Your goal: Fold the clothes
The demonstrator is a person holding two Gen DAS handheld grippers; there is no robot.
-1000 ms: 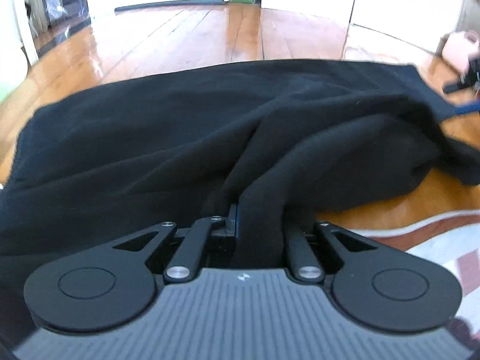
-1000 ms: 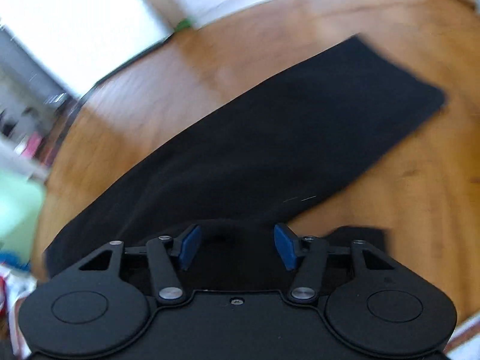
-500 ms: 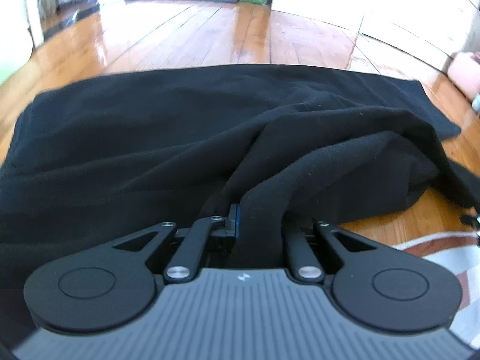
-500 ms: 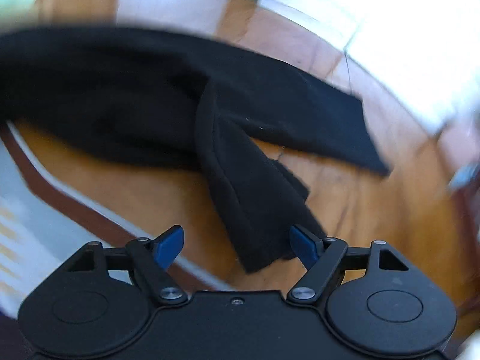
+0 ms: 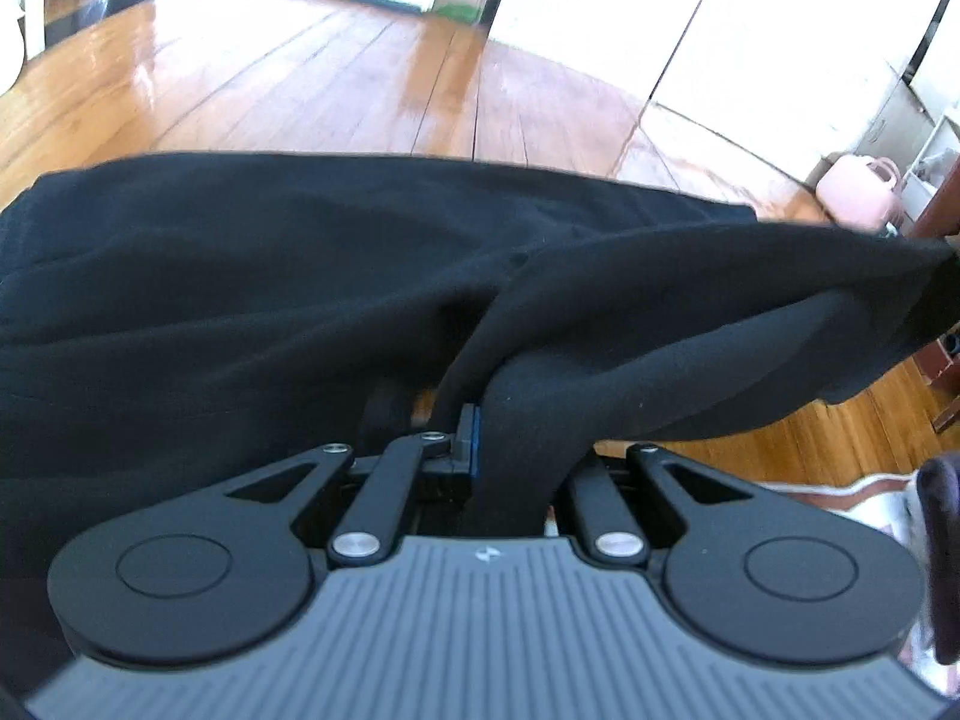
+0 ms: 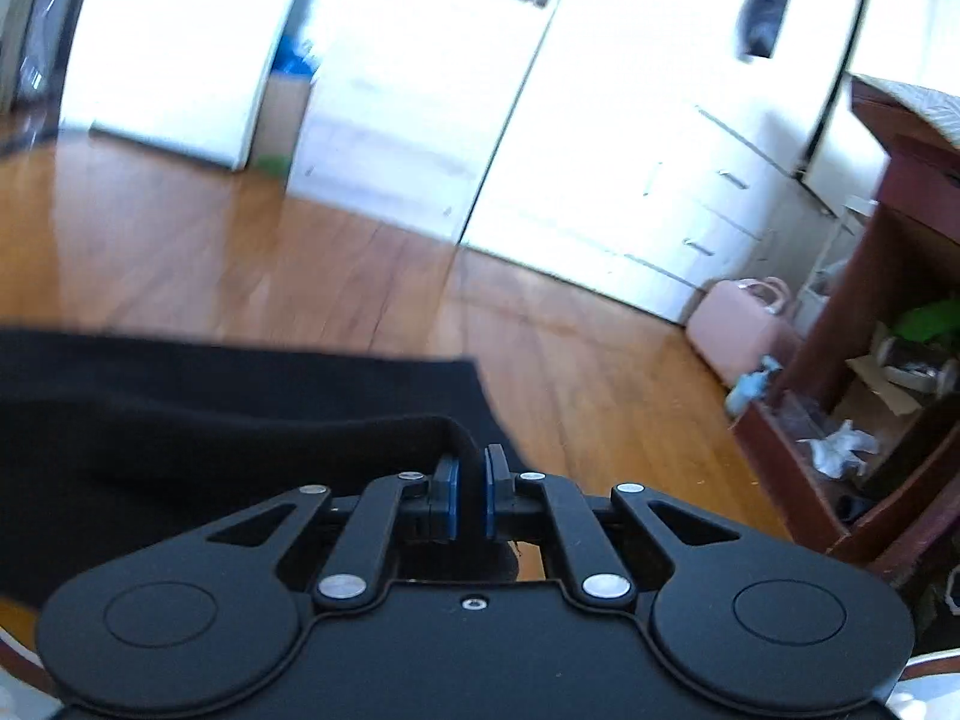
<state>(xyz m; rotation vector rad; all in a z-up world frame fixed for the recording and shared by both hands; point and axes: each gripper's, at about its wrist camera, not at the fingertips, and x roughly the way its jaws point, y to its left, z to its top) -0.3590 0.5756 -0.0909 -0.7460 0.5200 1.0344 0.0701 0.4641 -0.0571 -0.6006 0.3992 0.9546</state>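
On the wooden floor (image 5: 336,90) the black garment (image 5: 240,300) lies spread wide, its near edge lifted in a thick fold clenched by the left gripper (image 5: 510,438), while the right gripper (image 6: 471,495) pinches another black edge near a pink bag (image 6: 741,330).

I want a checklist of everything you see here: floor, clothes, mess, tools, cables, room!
Surface: wooden floor, glossy; patterned rug at near edge.
Job's things: black garment spread on floor, one part lifted in a fold.
Clutter: pink bag by the wall; shelf with crumpled bits.
Tools: left tool shut on garment; right tool shut on garment's edge.
Cables: nothing seen.
Surroundings: white cabinets, bright glare.
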